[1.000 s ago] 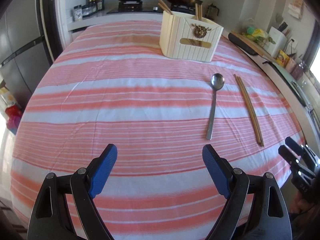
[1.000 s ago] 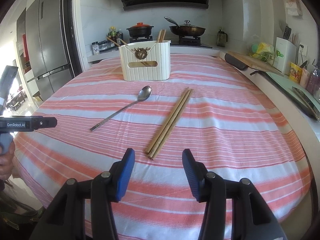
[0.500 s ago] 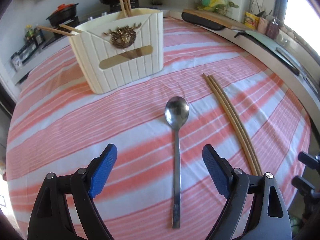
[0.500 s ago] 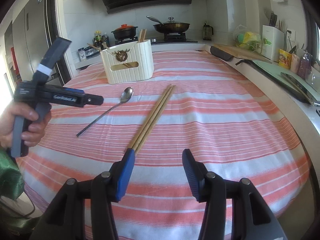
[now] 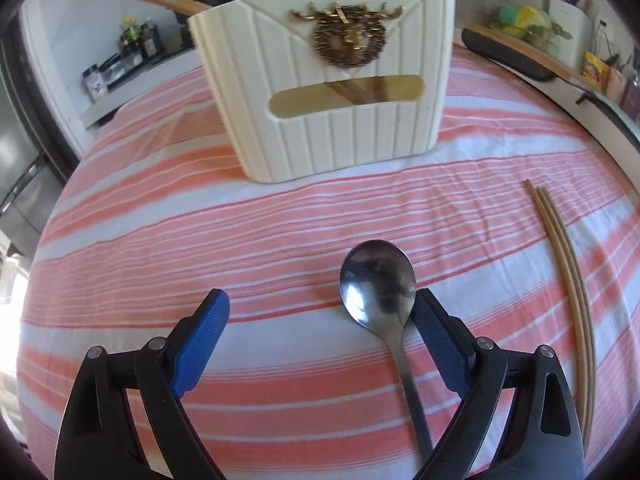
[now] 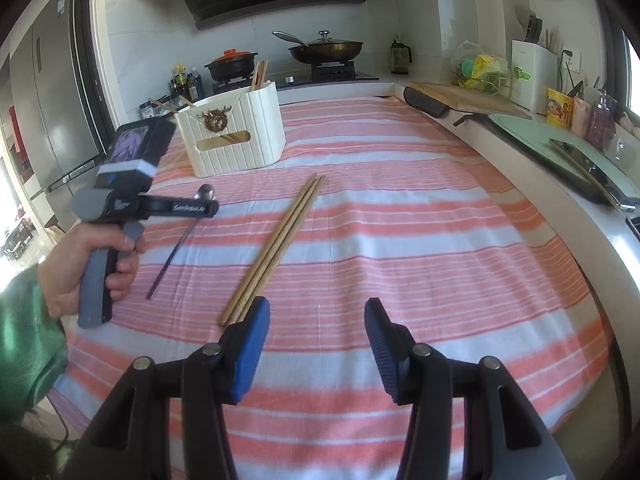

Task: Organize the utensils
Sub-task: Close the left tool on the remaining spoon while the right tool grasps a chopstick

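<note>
The left gripper (image 5: 320, 312) is held wide open, nothing gripped between its blue fingers (image 5: 202, 328). The spoon (image 5: 378, 280) is seen lying on the striped cloth, its bowl just inside the finger at 3 o'clock and touching or nearly touching that pad; the handle is run back toward 6 o'clock beneath the gripper body. Bare cloth is left between the bowl and the finger at 9 o'clock.

From the left wrist view, the cream utensil holder (image 5: 332, 120) is stood at 12 o'clock, well apart from the spoon, with a broad band of open cloth between them. Chopsticks are seen poking from its top and through its front slot. The loose chopsticks (image 5: 568, 280) are laid at 3 o'clock, apart from the spoon, running roughly parallel to its handle.

The right gripper (image 6: 316, 320) is likewise held wide open and empty. The near ends of the chopsticks (image 6: 280, 240) are found just beside the finger (image 6: 252, 340) at 9 o'clock, outside the gap; whether they touch it cannot be told. Open cloth is spread from 12 to 3 o'clock as far as the desk (image 6: 500, 280) edge, which is curved along the right and bordered by a white counter. The left hand (image 6: 92, 264) is seen at 9 o'clock, wrapped around its gripper's handle above the spoon (image 6: 180, 248).
</note>
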Demonstrator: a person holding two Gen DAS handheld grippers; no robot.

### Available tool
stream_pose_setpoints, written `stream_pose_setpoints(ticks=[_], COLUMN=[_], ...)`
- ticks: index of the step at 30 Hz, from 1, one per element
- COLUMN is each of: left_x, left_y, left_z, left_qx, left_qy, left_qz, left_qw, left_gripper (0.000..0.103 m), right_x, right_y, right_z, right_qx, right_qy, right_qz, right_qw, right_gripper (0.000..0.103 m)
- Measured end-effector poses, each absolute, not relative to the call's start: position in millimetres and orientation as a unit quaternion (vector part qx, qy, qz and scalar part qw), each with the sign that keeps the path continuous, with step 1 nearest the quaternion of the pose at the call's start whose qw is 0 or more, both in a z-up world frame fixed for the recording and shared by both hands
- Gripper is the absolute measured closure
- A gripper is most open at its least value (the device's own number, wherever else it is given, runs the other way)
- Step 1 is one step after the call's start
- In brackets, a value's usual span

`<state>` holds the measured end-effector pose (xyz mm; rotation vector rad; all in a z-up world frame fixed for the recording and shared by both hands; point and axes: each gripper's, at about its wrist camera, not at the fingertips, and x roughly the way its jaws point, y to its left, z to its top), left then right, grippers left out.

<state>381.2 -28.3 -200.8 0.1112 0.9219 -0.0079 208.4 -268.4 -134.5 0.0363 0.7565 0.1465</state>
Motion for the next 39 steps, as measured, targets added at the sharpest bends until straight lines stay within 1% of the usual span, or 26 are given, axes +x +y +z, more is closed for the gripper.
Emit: stream_pose_setpoints(ticks=[2,4,5,6,7,9,10,12,15,19,20,22,23,27,28,29,32,39], left_x=[373,365,362,358,354,351,347,339,325,319,317,314,312,307,308,309,319,357], left_y=[-19,-15,-14,-15,-16,-31,-36,-51,-58,-47,-43,-33,-23,1,3,4,4,-20], left_z=[-200,-200,-200,-199,-198,-199,-199,-200,-196,-195,-195,-194,-196,-198,-199,-199,-196,-195], left_qx=[0.052,0.047,0.043,0.039,0.037,0.036,0.039,0.064,0.11,0.109,0.109,0.114,0.114,0.081,0.074,0.072,0.079,0.095], left_qy=[0.445,0.446,0.448,0.449,0.448,0.448,0.448,0.444,0.426,0.43,0.43,0.43,0.431,0.445,0.45,0.455,0.471,0.484], left_qz=[0.001,0.0,0.0,-0.001,-0.002,-0.007,-0.015,-0.019,-0.008,-0.008,-0.006,0.003,0.007,-0.01,-0.023,-0.037,-0.076,-0.121], left_qw=[0.894,0.894,0.893,0.893,0.893,0.894,0.893,0.894,0.898,0.896,0.896,0.896,0.895,0.892,0.889,0.887,0.875,0.861], left_gripper=[0.011,0.011,0.011,0.012,0.012,0.012,0.012,0.012,0.011,0.01,0.01,0.01,0.01,0.01,0.011,0.011,0.011,0.01], right_x=[236,267,281,294,305,320,324,320,313,304,304,306,306,305,306,307,314,347], right_y=[-270,-267,-263,-260,-256,-248,-244,-237,-231,-210,-209,-215,-220,-236,-236,-235,-230,-232], right_z=[-134,-139,-144,-148,-154,-167,-174,-173,-171,-171,-171,-170,-169,-168,-169,-169,-169,-168], right_qx=[0.033,0.055,0.062,0.071,0.076,0.08,0.085,0.062,0.034,-0.066,-0.076,-0.079,-0.083,-0.061,-0.062,-0.072,-0.091,-0.086], right_qy=[0.385,0.408,0.42,0.429,0.441,0.466,0.481,0.479,0.481,0.483,0.483,0.489,0.491,0.497,0.498,0.498,0.505,0.518], right_qz=[0.082,0.101,0.105,0.107,0.112,0.112,0.114,0.101,0.096,0.09,0.09,0.077,0.064,0.071,0.079,0.083,0.095,0.111], right_qw=[0.919,0.906,0.899,0.894,0.887,0.874,0.865,0.87,0.871,0.869,0.868,0.865,0.865,0.863,0.862,0.86,0.853,0.844], right_gripper=[0.053,0.06,0.067,0.072,0.072,0.083,0.083,0.087,0.087,0.087,0.087,0.093,0.094,0.094,0.091,0.091,0.09,0.09])
